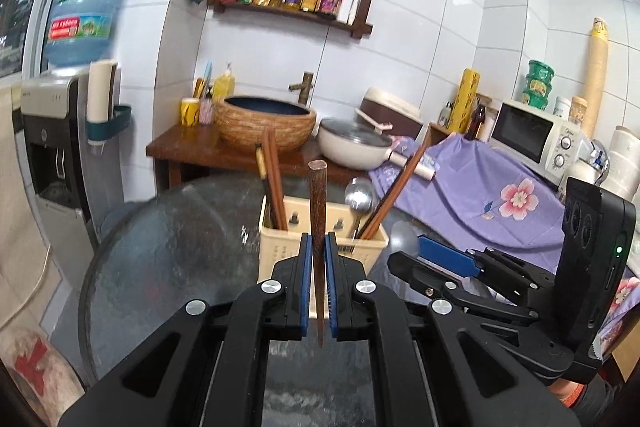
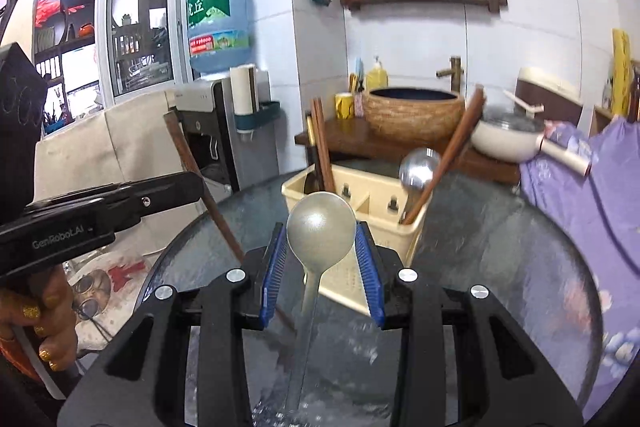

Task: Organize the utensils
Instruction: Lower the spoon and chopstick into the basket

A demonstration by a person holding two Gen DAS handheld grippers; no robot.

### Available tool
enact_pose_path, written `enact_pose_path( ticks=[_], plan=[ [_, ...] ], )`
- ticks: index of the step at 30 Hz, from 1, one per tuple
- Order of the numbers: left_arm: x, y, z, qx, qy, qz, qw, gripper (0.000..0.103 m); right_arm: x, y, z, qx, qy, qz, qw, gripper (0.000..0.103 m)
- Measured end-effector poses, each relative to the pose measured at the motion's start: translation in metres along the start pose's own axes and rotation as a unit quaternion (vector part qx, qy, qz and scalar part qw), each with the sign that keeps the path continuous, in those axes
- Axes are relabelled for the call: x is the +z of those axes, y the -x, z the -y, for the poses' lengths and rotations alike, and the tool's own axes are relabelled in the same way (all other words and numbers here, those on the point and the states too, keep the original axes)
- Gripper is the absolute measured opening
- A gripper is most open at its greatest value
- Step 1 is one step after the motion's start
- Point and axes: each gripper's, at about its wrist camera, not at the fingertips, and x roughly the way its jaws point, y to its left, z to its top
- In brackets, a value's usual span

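Your left gripper [image 1: 319, 247]: jaws clenched on a dark wooden chopstick [image 1: 317, 195], held upright, its blunt end up in front of the utensil holder [image 1: 324, 247].

Your right gripper [image 2: 322, 247]: jaws spread apart; a metal spoon [image 2: 320, 231] stands between the blue pads [image 2: 370, 267], bowl uppermost. Whether the pads touch it, you cannot tell.

Utensil holder, cream plastic, divided: sits on the round glass table [image 1: 172, 247] just beyond both grippers. Left compartment holds brown chopsticks [image 1: 274, 183]; right compartment holds a second spoon [image 1: 359, 197] and a leaning chopstick pair [image 1: 396, 187].

Behind the table: a woven basin [image 1: 266, 125] on a wooden stand.
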Motion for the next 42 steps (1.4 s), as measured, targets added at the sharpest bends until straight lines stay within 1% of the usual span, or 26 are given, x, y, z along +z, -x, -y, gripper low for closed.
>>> enact_pose_path(
  ticks=[6, 10, 12, 15, 18, 20, 22, 24, 25, 27, 29, 30, 31, 34, 37, 40, 42],
  plan=[
    [0.038, 0.004, 0.008, -0.01, -0.018, 0.024, 0.9995, 0.006, 0.036, 0.0, 0.003, -0.007, 0.007, 0.019, 1.0, 0.036],
    [0.069, 0.001, 0.012, -0.013, -0.023, 0.036, 0.999, 0.006, 0.065, 0.001, 0.011, -0.003, -0.006, 0.032, 0.999, 0.036],
    [0.083, 0.002, 0.014, -0.012, -0.023, 0.045, 0.9986, 0.006, 0.081, 0.002, 0.013, -0.009, -0.008, 0.043, 0.999, 0.036],
    [0.112, 0.0, 0.016, -0.015, -0.018, 0.058, 0.998, 0.006, 0.106, -0.004, 0.016, -0.026, -0.008, 0.06, 0.998, 0.036],
    [0.135, -0.011, 0.02, 0.003, -0.025, 0.067, 0.9974, 0.006, 0.127, -0.015, 0.017, -0.058, 0.005, 0.084, 0.995, 0.036],
    [0.139, -0.022, 0.019, 0.013, -0.027, 0.064, 0.9975, 0.006, 0.132, -0.025, 0.019, -0.078, 0.012, 0.096, 0.992, 0.036],
    [0.137, -0.038, 0.015, 0.024, -0.022, 0.059, 0.9977, 0.006, 0.13, -0.04, 0.024, -0.095, 0.009, 0.107, 0.99, 0.036],
    [0.132, -0.053, 0.009, 0.03, -0.014, 0.051, 0.9981, 0.006, 0.122, -0.058, 0.027, -0.108, 0.008, 0.106, 0.988, 0.036],
    [0.125, -0.065, 0.005, 0.037, -0.011, 0.041, 0.9984, 0.006, 0.115, -0.066, 0.028, -0.112, 0.006, 0.104, 0.988, 0.036],
    [0.114, -0.076, -0.003, 0.042, -0.005, 0.032, 0.9986, 0.006, 0.101, -0.079, 0.03, -0.117, 0.006, 0.101, 0.988, 0.036],
    [0.1, -0.088, -0.012, 0.048, 0.001, 0.02, 0.9987, 0.006, 0.084, -0.091, 0.029, -0.127, 0.021, 0.097, 0.987, 0.036],
    [0.097, -0.092, -0.015, 0.048, 0.004, 0.014, 0.9988, 0.001, 0.077, -0.095, 0.029, -0.127, 0.023, 0.09, 0.987, 0.036],
    [0.09, -0.096, -0.018, 0.044, 0.007, 0.005, 0.999, 0.0, 0.069, -0.099, 0.029, -0.126, 0.022, 0.083, 0.988, 0.036],
    [0.073, -0.104, -0.023, 0.045, 0.005, -0.01, 0.9989, 0.0, 0.05, -0.104, 0.026, -0.131, 0.032, 0.078, 0.988, 0.036],
    [0.061, -0.112, -0.027, 0.036, 0.01, -0.025, 0.999, 0.0, 0.035, -0.109, 0.019, -0.133, 0.054, 0.063, 0.988, 0.036],
    [0.052, -0.112, -0.028, 0.027, 0.014, -0.03, 0.9991, 0.0, 0.02, -0.112, 0.013, -0.133, 0.072, 0.046, 0.987, 0.036],
    [0.048, -0.108, -0.031, 0.022, 0.023, -0.026, 0.9992, 0.001, 0.01, -0.113, 0.01, -0.132, 0.085, 0.045, 0.987, 0.037]
  ],
)
